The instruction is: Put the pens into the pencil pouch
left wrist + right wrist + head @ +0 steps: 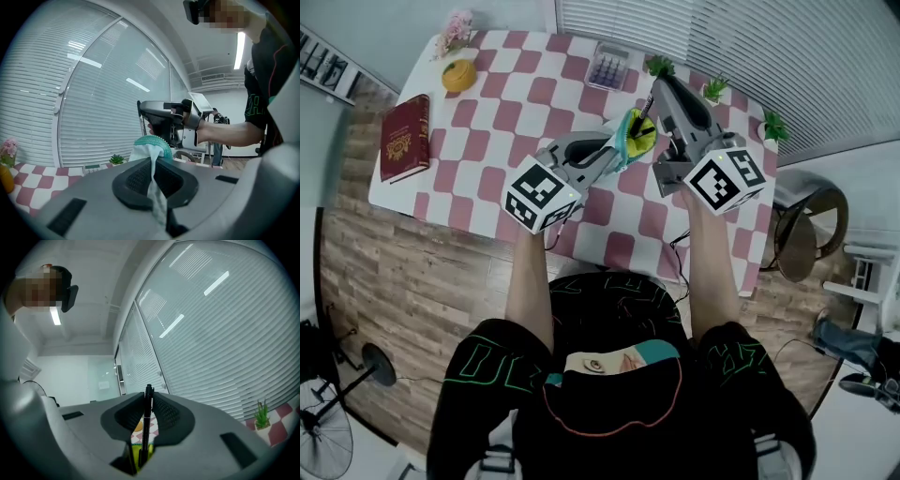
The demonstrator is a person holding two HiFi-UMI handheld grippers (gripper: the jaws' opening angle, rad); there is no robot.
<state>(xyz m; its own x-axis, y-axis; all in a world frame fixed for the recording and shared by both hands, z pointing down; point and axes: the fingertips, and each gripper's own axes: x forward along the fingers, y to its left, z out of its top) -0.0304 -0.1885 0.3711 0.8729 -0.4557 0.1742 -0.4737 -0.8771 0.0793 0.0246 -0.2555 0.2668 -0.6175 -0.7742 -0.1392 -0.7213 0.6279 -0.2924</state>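
item: left tongs (620, 150), hand-held, marker cube at the rear. state: clenched on a fold of the pencil pouch (636, 137); in the left gripper view the tongs (152, 177) pinch the pale fabric, and the pouch (149, 151) rises just past the tips with a teal toothed edge on top.

item: pencil pouch, yellow-green and teal with a pale lining. place: held up over the far part of the bench (516, 94), between the two tools, not resting on it.

item: right tongs (653, 95), hand-held, marker cube at the rear. state: grasping a black pen (645, 109); in the right gripper view the tongs (146, 420) close on the pen (148, 397), which stands upright with its top clear of the tips. the pen's lower end runs down toward the yellow-green pouch (137, 453); whether it is inside the mouth cannot be told.

item: bench, pink-and-white checked top. on it, well apart from the pouch: a dark red book (404, 137) near the left edge, a calculator (609, 67) at the far edge, an orange object (458, 75) beside pink flowers (455, 31), and three small green plants (715, 89) along the far right edge.
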